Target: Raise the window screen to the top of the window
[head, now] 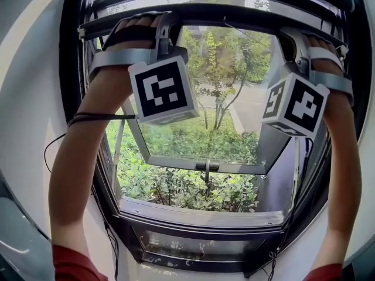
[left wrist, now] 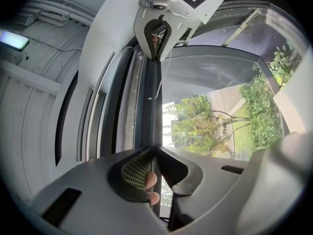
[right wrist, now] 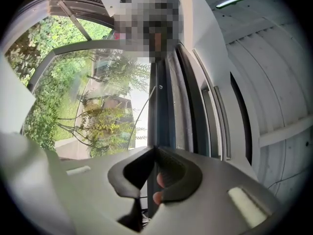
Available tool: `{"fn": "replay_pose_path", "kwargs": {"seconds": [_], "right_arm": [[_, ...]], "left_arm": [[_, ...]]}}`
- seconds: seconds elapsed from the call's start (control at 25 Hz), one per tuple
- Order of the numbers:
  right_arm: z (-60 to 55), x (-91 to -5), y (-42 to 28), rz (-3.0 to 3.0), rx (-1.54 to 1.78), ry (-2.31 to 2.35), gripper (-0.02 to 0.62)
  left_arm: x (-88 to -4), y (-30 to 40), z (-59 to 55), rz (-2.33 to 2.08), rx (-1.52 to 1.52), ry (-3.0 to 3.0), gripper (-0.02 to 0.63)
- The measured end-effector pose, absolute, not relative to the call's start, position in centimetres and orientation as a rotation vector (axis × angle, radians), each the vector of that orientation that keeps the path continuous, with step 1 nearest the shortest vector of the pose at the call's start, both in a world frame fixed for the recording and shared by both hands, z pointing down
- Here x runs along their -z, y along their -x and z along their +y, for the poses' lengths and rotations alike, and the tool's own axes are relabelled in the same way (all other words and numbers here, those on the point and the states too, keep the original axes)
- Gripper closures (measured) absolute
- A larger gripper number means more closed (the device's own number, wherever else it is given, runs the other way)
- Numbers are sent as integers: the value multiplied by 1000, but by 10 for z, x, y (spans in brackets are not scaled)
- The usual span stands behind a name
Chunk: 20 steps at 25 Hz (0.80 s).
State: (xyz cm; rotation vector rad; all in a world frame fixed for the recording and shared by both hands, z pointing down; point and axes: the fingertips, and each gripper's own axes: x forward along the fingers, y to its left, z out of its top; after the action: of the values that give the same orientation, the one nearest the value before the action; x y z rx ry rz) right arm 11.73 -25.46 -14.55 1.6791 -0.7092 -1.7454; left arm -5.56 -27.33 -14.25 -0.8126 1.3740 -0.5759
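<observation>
Dark metal screen bar is gripped by fingers of left gripper and right gripper; I am aiming for even lifting.

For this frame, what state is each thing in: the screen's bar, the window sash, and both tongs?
screen bar: high up, close under the window's top.
window sash: swung open outward.
left tongs: shut on the screen bar.
right tongs: shut on the screen bar.
</observation>
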Motion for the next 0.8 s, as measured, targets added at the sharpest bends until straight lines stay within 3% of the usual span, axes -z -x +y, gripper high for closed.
{"fn": "replay_pose_path", "kwargs": {"seconds": [0.8], "right_arm": [[-256, 226, -118, -638, 1761, -1740, 557]], "left_arm": [[229, 61, -271, 1437, 525, 638, 569]]}}
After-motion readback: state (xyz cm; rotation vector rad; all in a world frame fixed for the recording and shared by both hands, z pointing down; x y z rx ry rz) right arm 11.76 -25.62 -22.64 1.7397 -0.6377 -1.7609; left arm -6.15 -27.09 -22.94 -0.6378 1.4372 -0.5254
